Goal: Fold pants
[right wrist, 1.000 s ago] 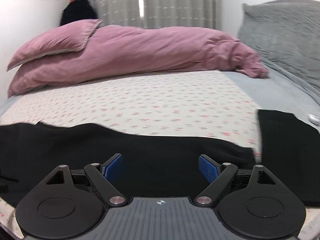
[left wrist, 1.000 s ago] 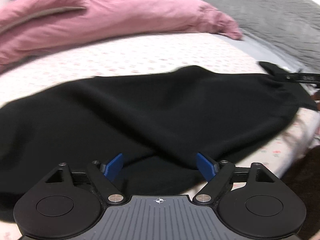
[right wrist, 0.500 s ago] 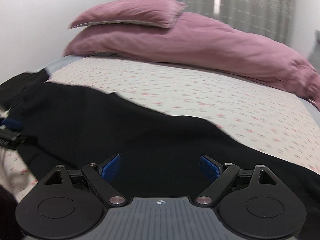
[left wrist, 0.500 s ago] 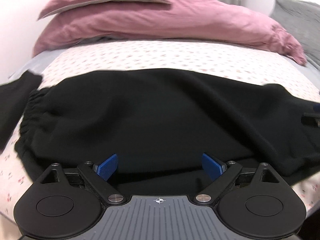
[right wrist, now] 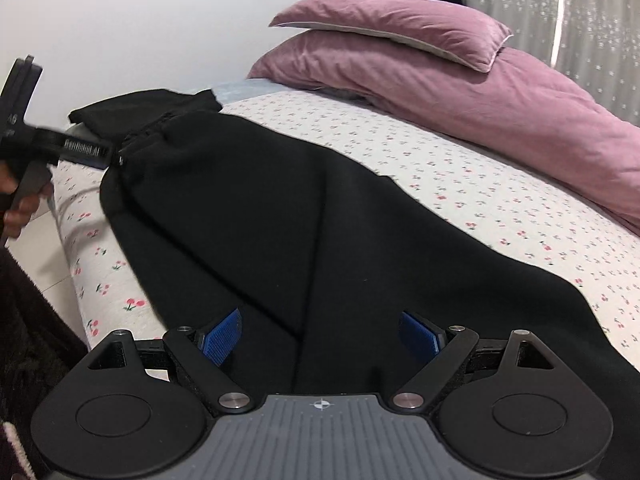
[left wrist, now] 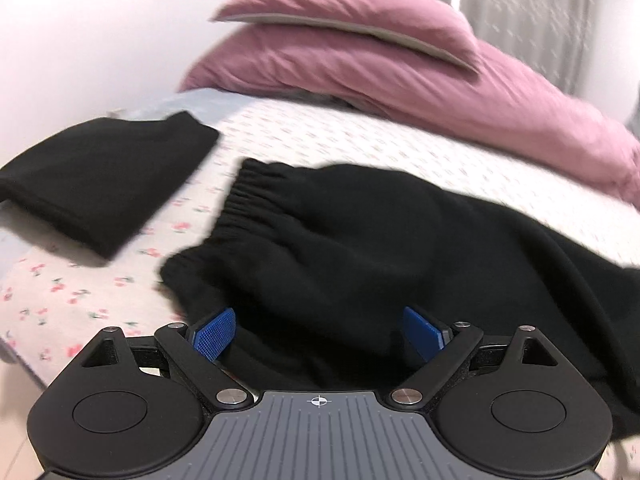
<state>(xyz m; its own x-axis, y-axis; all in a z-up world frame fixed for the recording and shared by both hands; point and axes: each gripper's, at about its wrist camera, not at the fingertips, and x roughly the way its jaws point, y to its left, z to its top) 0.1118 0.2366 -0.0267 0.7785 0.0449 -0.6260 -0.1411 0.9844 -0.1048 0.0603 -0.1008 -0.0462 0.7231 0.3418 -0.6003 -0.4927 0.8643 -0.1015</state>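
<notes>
Black pants (left wrist: pixel 360 248) lie spread along the near edge of our bed (left wrist: pixel 360 140), the gathered waistband (left wrist: pixel 248 204) at the left end and the legs running off to the right. Our left claw (left wrist: pixel 318 334) tilts down over the cloth just beside the waistband, blue pads (left wrist: pixel 214 334) wide apart and released, nothing gripped. Our right claw (right wrist: pixel 320 336) tilts down likewise over the leg part (right wrist: pixel 300 240), spread wide, pressing on nothing. From the right wrist view we see the left tool (right wrist: pixel 48 144) reaching in level toward the waistband, our hand (right wrist: pixel 22 204) wrapped round its handle at the frame's left edge. A second folded black garment (left wrist: pixel 100 176) lies left of the waistband, apart from it. Pink pillows (left wrist: pixel 380 40) lie stacked at the back
</notes>
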